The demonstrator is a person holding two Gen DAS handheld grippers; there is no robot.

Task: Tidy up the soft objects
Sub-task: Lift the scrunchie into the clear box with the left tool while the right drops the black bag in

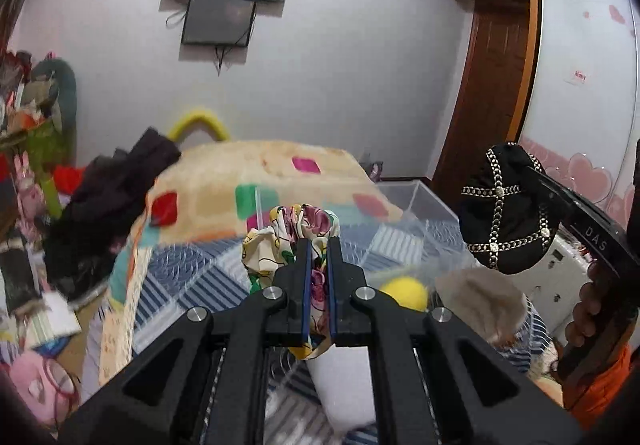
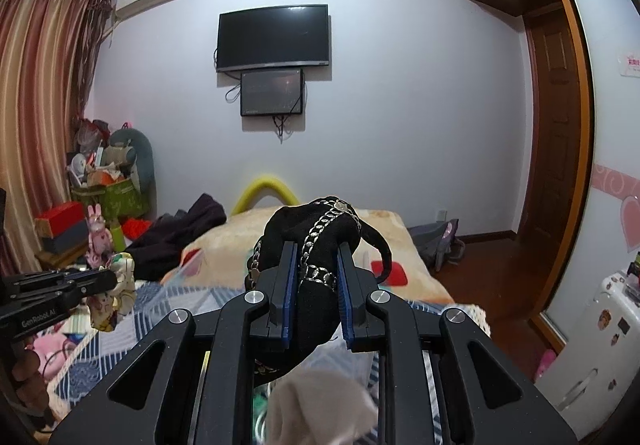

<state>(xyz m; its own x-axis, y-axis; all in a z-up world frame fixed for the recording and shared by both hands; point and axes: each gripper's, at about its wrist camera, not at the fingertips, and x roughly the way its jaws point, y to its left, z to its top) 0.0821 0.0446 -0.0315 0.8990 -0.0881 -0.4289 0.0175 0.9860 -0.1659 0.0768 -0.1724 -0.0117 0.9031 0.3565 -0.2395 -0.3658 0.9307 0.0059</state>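
Observation:
My left gripper is shut on a floral cloth scrunchie, held above the bed; it also shows in the right wrist view. My right gripper is shut on a black fabric piece with silver chain trim, held in the air; in the left wrist view this black piece hangs at the right. A yellow soft ball and a beige cloth lie below, near a clear plastic bin.
A bed with a patterned blanket and a striped blue cover lies ahead. Dark clothes are piled at its left. Clutter and boxes stand at the left wall. A wardrobe is at the right.

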